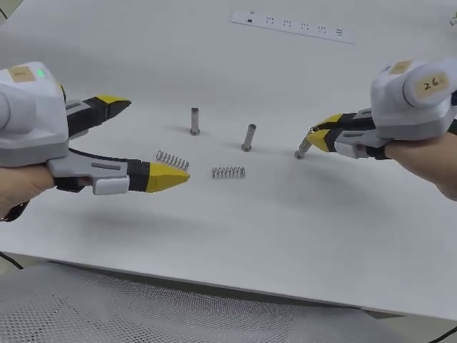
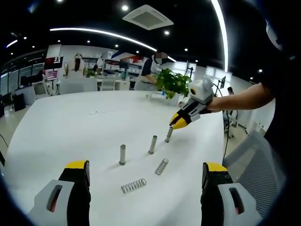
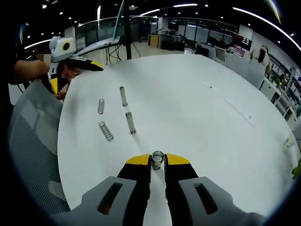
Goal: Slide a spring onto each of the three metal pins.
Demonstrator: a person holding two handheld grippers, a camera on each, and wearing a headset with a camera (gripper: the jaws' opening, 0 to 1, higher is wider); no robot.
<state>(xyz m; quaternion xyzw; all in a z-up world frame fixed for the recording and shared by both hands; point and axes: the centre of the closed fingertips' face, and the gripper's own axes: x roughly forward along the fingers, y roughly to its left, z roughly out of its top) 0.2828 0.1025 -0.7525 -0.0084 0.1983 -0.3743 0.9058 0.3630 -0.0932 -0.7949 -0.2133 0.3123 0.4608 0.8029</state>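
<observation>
Spring (image 3: 157, 159) pinched in right gripper (image 3: 157, 165) — label (image 1: 430, 83) reads "26".

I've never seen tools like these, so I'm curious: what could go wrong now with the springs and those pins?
The right gripper pinches a spring over a leaning pin; pushing may topple the pin or let the spring pop free. The open left gripper hovers by a loose spring; a clumsy grab might roll it away or knock an upright pin.
</observation>
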